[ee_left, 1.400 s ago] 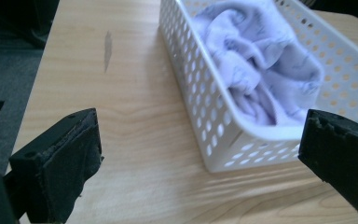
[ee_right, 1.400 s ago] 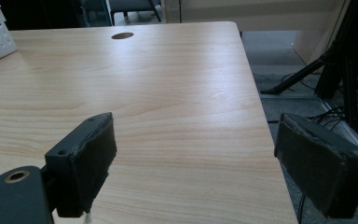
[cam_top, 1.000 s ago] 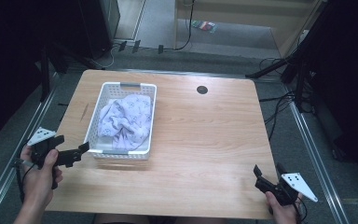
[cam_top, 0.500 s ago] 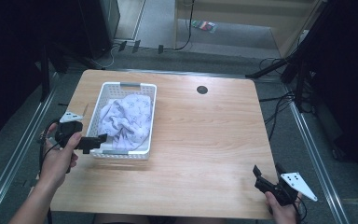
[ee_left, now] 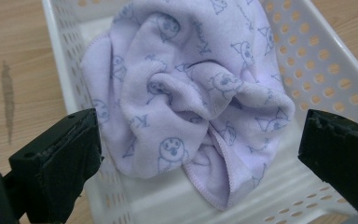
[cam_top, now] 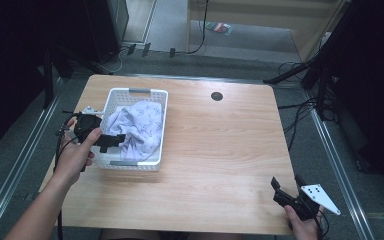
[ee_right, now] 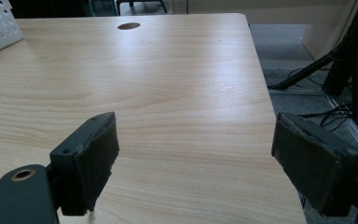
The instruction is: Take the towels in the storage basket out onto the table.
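Since the earlier frames, the left gripper [cam_top: 114,141] had travelled from the tabletop's near-left edge up and inward over the rim of the white basket [cam_top: 130,164], while the right gripper [cam_top: 286,187] had stayed parked at the near-right corner. At this moment the lilac printed cloth [ee_left: 191,98] lay bunched in the basket, heaped toward the basket's far and right side as the high view showed it, with a hemmed fold hanging down toward the near wall. In the left gripper view the cloth sat directly ahead of and between the jaws, which stood spread wide to either side of the mound and touched nothing. The crumpled heap had no clear pointing end; its longer run followed the basket's long axis, away from the person, so the jaws straddled it across its shorter width. The left hand [cam_top: 75,155] was by far the nearer one, the right gripper lying well apart across the tabletop [cam_top: 220,145], its jaws likewise spread over bare wood. A short advance forward and down looked likely to bring the jaws onto the top folds.
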Tool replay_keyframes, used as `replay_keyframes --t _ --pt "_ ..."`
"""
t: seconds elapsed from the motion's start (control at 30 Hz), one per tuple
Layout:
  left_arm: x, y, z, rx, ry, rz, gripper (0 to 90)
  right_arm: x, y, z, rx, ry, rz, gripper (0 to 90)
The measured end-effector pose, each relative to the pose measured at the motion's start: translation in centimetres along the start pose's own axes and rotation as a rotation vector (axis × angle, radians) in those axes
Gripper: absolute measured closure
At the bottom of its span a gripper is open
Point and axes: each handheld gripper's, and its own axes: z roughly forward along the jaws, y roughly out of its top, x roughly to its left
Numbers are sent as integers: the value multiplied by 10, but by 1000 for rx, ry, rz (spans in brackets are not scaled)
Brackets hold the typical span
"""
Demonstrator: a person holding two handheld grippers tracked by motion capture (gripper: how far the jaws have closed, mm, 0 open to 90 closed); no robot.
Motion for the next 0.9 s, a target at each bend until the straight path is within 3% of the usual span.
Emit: replay_keyframes --t 0.17,0.4,0.73,0.9 --pt "-2 12 15 35 1 -5 0 0 0 0 3 3 -2 149" --pt "-3 37 41 94 -76 -36 0 0 0 0 5 2 -4 150" --pt "-2 55 77 162 -63 -65 0 0 0 0 -1 5 -6 150" --pt "1 61 93 171 -43 -110 0 0 0 0 0 7 -7 149"
